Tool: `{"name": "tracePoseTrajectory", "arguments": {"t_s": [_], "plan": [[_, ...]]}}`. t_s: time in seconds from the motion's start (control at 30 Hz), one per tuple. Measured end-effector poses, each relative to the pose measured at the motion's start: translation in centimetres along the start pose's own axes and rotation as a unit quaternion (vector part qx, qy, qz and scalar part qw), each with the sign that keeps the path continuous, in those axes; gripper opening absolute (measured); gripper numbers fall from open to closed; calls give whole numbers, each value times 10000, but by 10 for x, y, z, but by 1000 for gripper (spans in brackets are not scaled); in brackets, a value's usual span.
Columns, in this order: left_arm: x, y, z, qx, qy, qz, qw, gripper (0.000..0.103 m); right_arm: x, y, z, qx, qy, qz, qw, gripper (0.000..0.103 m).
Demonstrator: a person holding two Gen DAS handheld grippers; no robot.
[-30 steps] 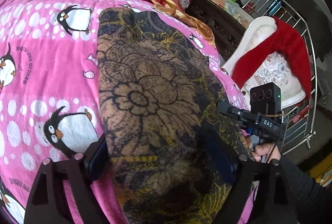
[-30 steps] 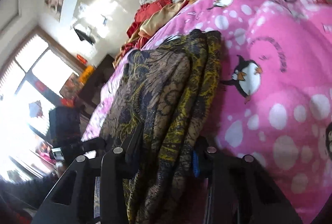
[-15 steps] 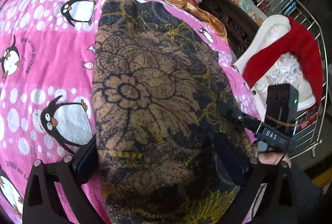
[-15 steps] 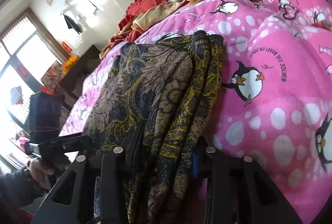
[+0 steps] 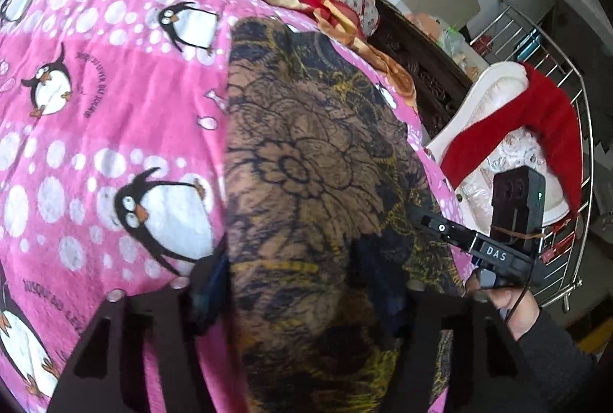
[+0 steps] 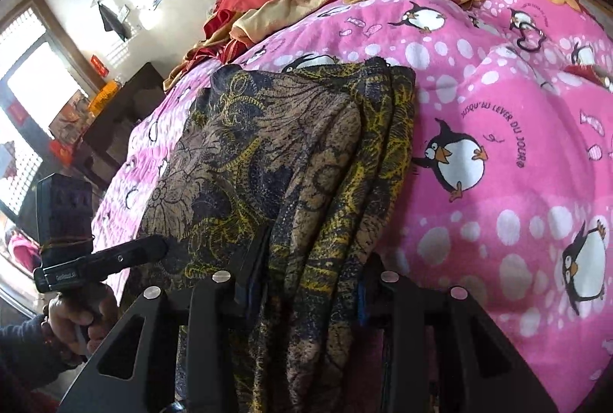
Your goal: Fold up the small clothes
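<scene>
Gripping the near edge of the patterned garment [image 5: 306, 183], the left gripper [image 5: 291, 282] has its fingers closed in on a bunched fold, narrower than a second ago. The right gripper [image 5: 459, 236] touches the cloth's right edge. The pink penguin blanket [image 5: 115, 106] lies beneath, with a chair [image 5: 494, 114] and a metal rack [image 5: 574, 99] beyond.

From the right wrist, the right gripper [image 6: 306, 267] stays clamped on hanging folds of the garment [image 6: 268, 145], now nearer the camera. A window [image 6: 23, 68] glows at left.

My matte black angular left gripper [image 5: 291, 282] has silver screws; my bare-skinned right hand [image 5: 513, 305] wears a dark sleeve, its black handle lettered "DAS".
</scene>
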State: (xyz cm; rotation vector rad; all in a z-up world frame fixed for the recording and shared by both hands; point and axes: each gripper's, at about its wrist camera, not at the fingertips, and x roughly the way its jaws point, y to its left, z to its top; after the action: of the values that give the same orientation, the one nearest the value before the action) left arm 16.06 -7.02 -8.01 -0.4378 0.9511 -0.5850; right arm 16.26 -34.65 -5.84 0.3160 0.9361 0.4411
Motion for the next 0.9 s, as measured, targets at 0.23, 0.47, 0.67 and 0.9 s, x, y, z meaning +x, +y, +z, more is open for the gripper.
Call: {"name": "tracePoseTrajectory", "arguments": {"t_s": [0.23,0.47,0.67,0.9], "plan": [[-14,-6,-3,191,-234,190,9994,23,-7,17,1,-16,-60,-366,9993,25],[-49,-8,3,329,-393,264,9983,22,-15,32,10,374,100,-293,9988,23],[-93,53,16,-20,-400,597,9974,22,31,66,5,760,363,312,9960,22],[-148,114,8,-195,-564,1026,9929,23,94,117,1,820,461,998,9906,22]]}}
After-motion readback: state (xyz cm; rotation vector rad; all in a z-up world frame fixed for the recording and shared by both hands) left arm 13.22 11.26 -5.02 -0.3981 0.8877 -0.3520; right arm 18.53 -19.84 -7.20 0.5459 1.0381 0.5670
